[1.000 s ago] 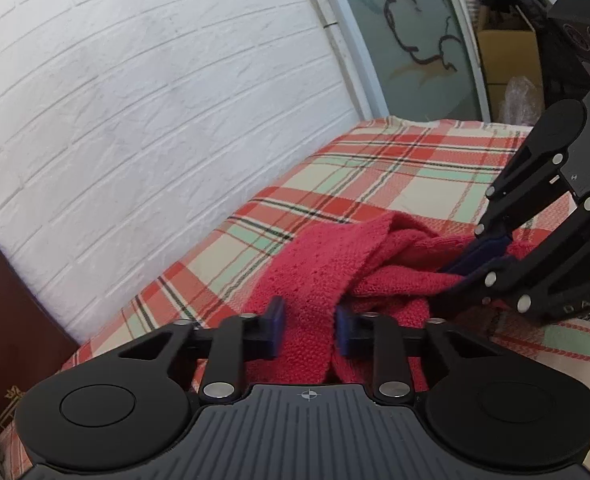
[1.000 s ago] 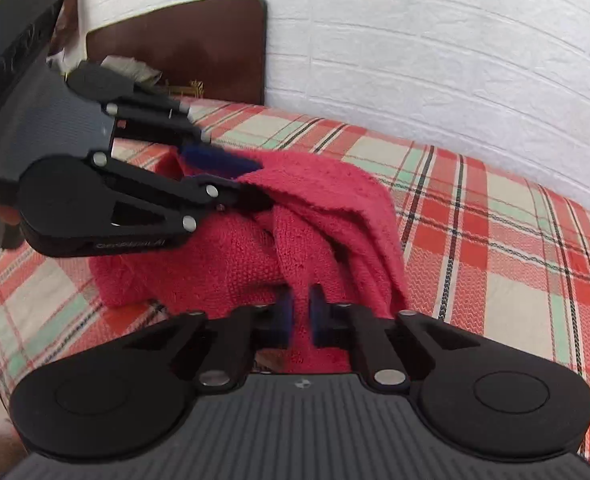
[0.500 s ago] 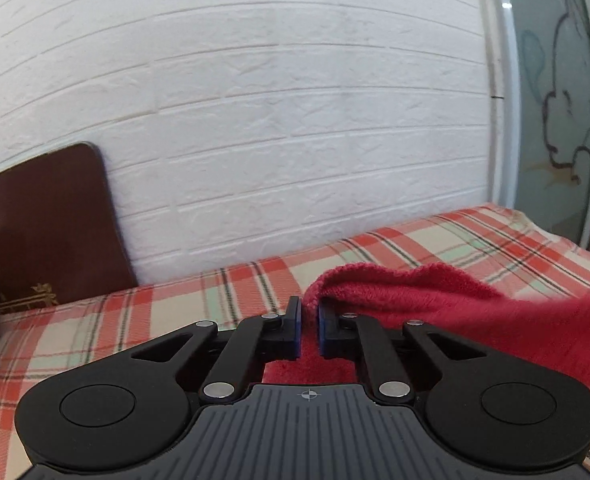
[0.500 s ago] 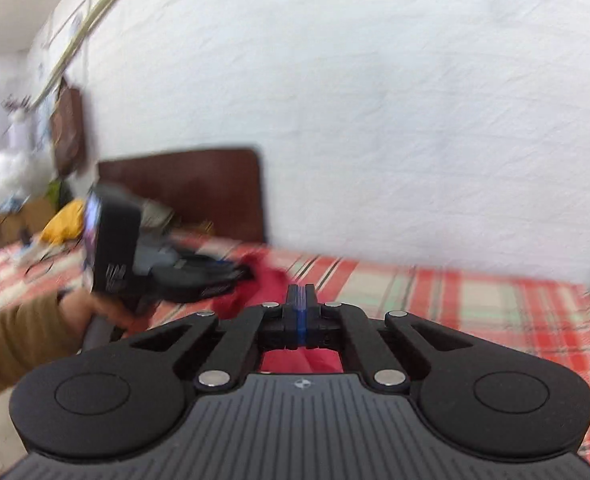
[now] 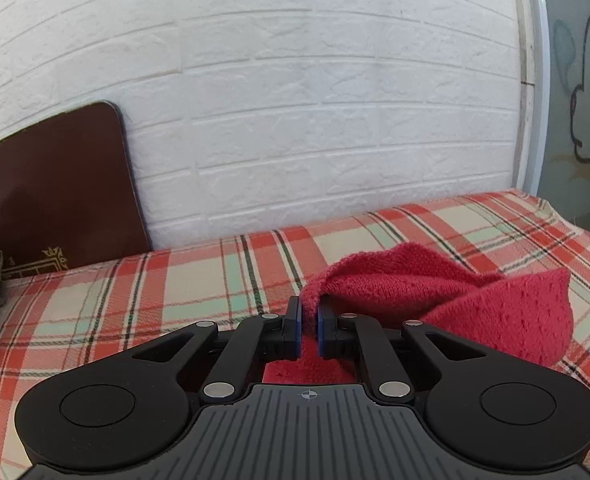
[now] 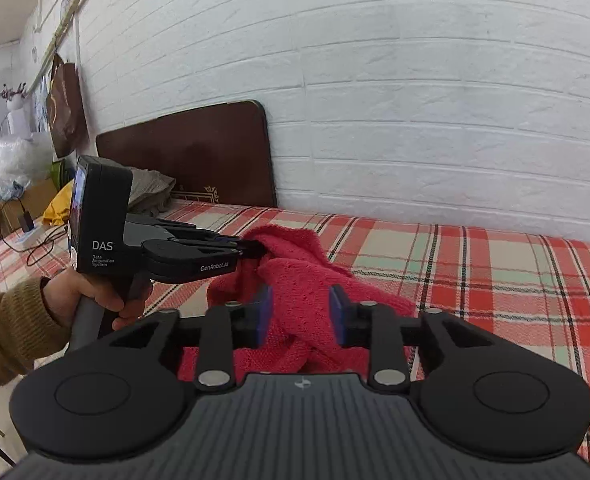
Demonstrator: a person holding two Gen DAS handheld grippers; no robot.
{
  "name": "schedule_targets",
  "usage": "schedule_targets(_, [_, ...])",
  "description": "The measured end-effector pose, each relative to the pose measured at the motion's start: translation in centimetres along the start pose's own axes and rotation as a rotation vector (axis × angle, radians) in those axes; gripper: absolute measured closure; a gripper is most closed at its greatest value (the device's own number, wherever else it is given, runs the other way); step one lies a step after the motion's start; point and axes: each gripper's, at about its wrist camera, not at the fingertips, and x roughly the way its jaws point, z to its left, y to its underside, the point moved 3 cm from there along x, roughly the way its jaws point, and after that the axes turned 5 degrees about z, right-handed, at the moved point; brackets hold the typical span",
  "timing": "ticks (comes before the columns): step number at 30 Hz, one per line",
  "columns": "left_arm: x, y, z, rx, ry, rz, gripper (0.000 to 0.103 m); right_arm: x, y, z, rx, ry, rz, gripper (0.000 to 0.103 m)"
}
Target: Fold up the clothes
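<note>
White brick wall (image 5: 315, 100) backs the plaid bed (image 5: 135, 292). Left gripper (image 5: 309, 312) pinches the red knit garment (image 5: 435, 292), bunched at three o'clock. Right view: right gripper (image 6: 299, 312), clamped earlier, is opening around loose knit; left hand (image 6: 91, 292) at nine o'clock.

The right hand-held gripper (image 6: 299, 312) fills the lower frame, its jaws opening, with the red knit (image 6: 307, 276) lying between the blue pads (image 6: 263, 312) but no longer pressed. The knit is bunched on the plaid bed (image 6: 475, 264). From the left, the left hand-held gripper (image 6: 255, 249) reaches in level, its tips pinched on a raised fold at the knit's upper edge. A hand (image 6: 91, 296) in an ochre sleeve (image 6: 11, 328) grips its handle. Behind stand a white brick wall (image 6: 375, 80) and a dark brown headboard (image 6: 191, 152); grey cloth (image 6: 151, 192) lies at the headboard's foot.
</note>
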Motion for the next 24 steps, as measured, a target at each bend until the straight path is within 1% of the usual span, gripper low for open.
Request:
schedule_targets(1, [0.2,0.2,0.0,0.001,0.006,0.007,0.1,0.4,-0.3,0.3,-0.033,0.002,0.003,0.057])
schedule_targets(4, [0.6,0.7,-0.2,0.015,0.013,0.021,0.1,1.9,-1.4,0.6,-0.124,0.008,0.013,0.056])
schedule_targets(5, [0.7,0.8,-0.2,0.02,0.015,0.026,0.099,2.7,-1.6,0.3,-0.142,0.012,0.034,0.054])
schedule_targets(6, [0.8,1.0,-0.3,0.025,0.017,0.031,0.099,3.5,-1.8,0.1,-0.15,0.018,0.061,0.047])
schedule_targets(7, [1.0,1.1,-0.3,0.029,0.02,0.037,0.099,4.4,-1.8,-0.1,-0.156,0.026,0.079,0.041])
schedule_targets(9, [1.3,1.4,-0.3,0.033,0.026,0.052,0.099,5.7,-1.5,-0.4,-0.172,0.041,0.112,0.038])
schedule_targets(12, [1.8,1.9,-0.2,0.046,0.027,0.07,0.097,6.8,-0.7,-0.3,-0.191,0.035,0.155,0.039])
schedule_targets(13, [2.1,2.0,-0.1,0.051,0.029,0.076,0.097,6.8,-0.5,-0.3,-0.195,0.029,0.165,0.051])
schedule_targets(14, [2.3,2.2,-0.1,0.055,0.031,0.082,0.095,6.8,-0.2,-0.2,-0.2,0.023,0.174,0.069])
schedule_targets(15, [2.5,2.3,-0.1,0.058,0.032,0.09,0.093,6.7,-0.3,-0.1,-0.192,0.018,0.183,0.084])
schedule_targets(16, [2.8,2.5,-0.1,0.061,0.034,0.099,0.092,6.5,-0.3,0.0,-0.185,0.013,0.192,0.087])
schedule_targets(17, [3.1,2.6,-0.1,0.063,0.036,0.108,0.087,6.4,-0.4,0.0,-0.177,0.007,0.201,0.089])
schedule_targets(18, [3.3,2.8,-0.2,0.068,0.037,0.114,0.074,6.3,-0.5,0.1,-0.169,0.002,0.21,0.091])
schedule_targets(19, [3.2,2.9,-0.3,0.073,0.035,0.11,0.074,6.0,-0.8,-0.2,-0.12,-0.02,0.208,0.092])
schedule_targets(20, [3.1,3.0,-0.3,0.078,0.033,0.103,0.071,5.8,-1.1,-0.6,-0.07,-0.043,0.205,0.093])
schedule_targets(22, [2.0,3.0,-0.2,0.075,0.036,0.078,0.06,5.4,-1.8,-1.6,0.005,-0.054,0.188,0.093])
schedule_targets(23, [1.1,2.9,0.0,0.067,0.042,0.057,0.048,5.2,-2.1,-2.2,0.042,-0.06,0.179,0.094])
schedule_targets(24, [0.1,2.8,0.2,0.058,0.05,0.035,0.042,5.0,-2.4,-2.7,0.077,-0.064,0.169,0.094])
